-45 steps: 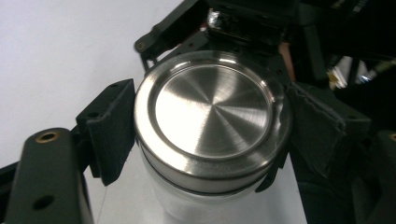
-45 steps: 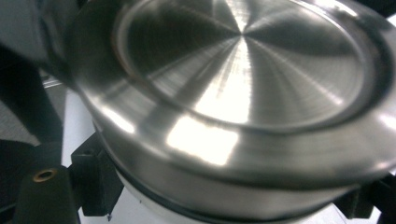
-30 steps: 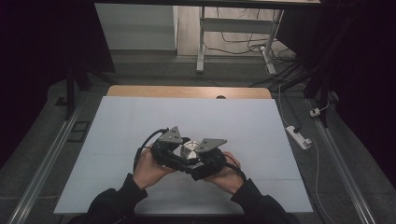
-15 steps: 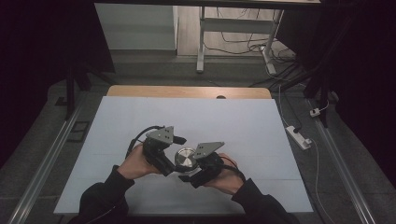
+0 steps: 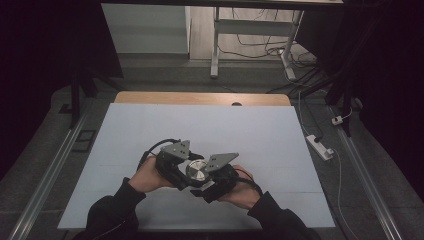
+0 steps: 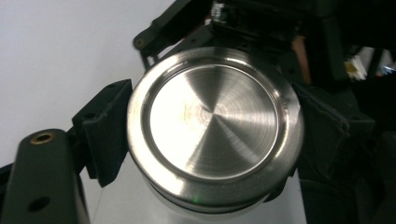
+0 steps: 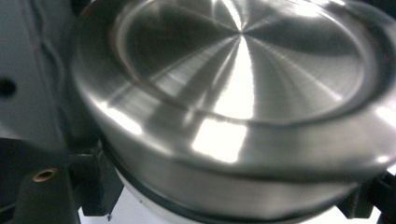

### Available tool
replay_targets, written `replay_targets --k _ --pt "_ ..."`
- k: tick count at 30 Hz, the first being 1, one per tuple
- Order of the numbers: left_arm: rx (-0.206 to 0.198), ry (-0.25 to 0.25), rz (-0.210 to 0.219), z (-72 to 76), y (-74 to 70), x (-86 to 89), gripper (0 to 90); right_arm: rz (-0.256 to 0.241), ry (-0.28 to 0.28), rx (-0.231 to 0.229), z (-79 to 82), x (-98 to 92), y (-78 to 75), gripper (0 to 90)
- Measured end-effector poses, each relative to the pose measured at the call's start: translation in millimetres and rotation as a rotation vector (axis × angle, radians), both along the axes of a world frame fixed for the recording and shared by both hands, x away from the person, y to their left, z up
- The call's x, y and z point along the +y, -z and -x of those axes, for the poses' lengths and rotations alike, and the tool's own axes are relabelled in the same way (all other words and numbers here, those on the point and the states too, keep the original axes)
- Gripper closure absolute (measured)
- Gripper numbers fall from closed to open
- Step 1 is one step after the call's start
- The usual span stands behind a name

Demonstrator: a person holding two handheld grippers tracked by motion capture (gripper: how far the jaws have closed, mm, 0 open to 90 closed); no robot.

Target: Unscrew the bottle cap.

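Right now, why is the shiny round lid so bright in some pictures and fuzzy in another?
In the left gripper view, the metal lid looks sharp, with fine ring marks and soft glare near its middle. In the right gripper view it sits very close to the camera, so its near rim is blurred and white glare streaks cross it. In the high view the room is dim; the lid shows small and pale between the grippers.

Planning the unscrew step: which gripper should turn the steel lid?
Left, probably. The left gripper has its pads on either side of the steel lid, level with its rim. The right gripper sits lower, its jaws beside the white jar body, so it suits bracing.
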State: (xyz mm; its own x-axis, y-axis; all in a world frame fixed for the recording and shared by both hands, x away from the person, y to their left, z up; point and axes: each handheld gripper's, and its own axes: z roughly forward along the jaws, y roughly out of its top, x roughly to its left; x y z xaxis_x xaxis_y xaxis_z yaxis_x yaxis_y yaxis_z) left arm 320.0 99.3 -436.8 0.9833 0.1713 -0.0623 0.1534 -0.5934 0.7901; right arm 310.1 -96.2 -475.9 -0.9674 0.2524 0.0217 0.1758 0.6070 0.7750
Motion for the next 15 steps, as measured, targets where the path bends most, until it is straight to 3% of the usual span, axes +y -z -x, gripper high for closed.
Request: replay_targets --k 6,10,13,14,15 --pt "-0.004 -0.157 -0.035 2.1 0.6 -11.7 18.9 0.017 0.096 -0.008 -5.6 -1.8 3.2 14.7" --pt "-0.003 -0.246 -0.033 4.6 1.1 -18.0 18.8 0.021 0.147 -0.015 -8.2 -3.1 4.2 14.7" --pt "-0.021 -0.25 -0.012 4.4 1.9 -18.2 18.3 0.015 0.167 -0.004 -9.1 -4.2 3.6 14.6" --pt "-0.039 -0.246 0.001 4.1 1.6 -16.5 16.7 0.014 0.171 -0.005 -9.4 -4.6 3.4 14.7" --pt "-0.032 -0.241 0.014 2.6 1.0 -14.7 11.7 0.016 0.17 -0.004 -9.7 -4.9 3.5 14.7"
